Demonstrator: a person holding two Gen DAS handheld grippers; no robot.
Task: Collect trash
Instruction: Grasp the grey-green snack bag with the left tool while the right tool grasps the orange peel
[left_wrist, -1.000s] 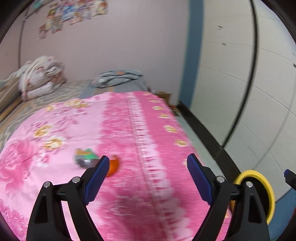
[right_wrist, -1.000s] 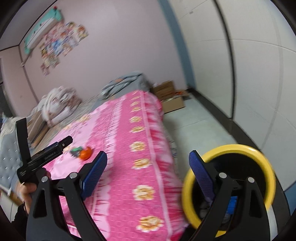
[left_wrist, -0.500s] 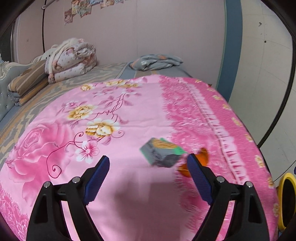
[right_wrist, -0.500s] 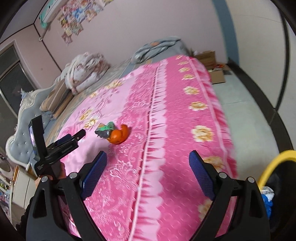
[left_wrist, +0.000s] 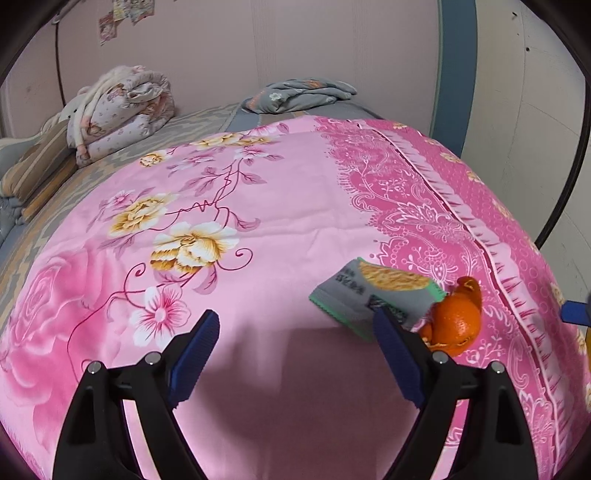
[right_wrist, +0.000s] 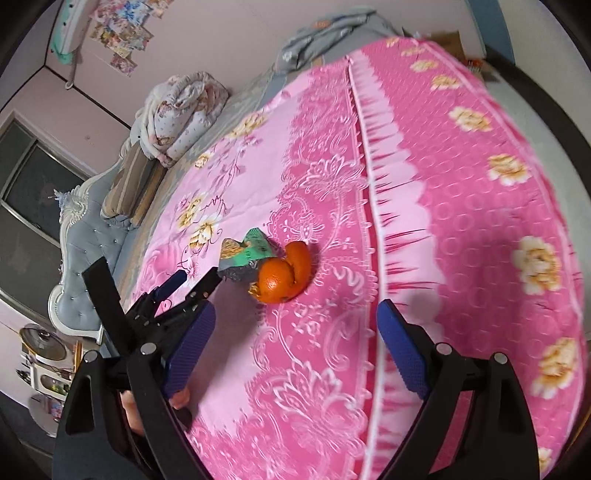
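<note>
Pink bedspread (left_wrist: 295, 206) around wrapper (left_wrist: 369, 295)

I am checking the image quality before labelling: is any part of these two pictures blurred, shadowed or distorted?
Left wrist view: sharp; a soft shadow lies on the pink bedspread in front of the open left gripper; fisheye bends the wall lines. Right wrist view: the orange peel and snack wrapper are clear, but the flowers at the right edge are smeared; the open right gripper is sharp.
</note>
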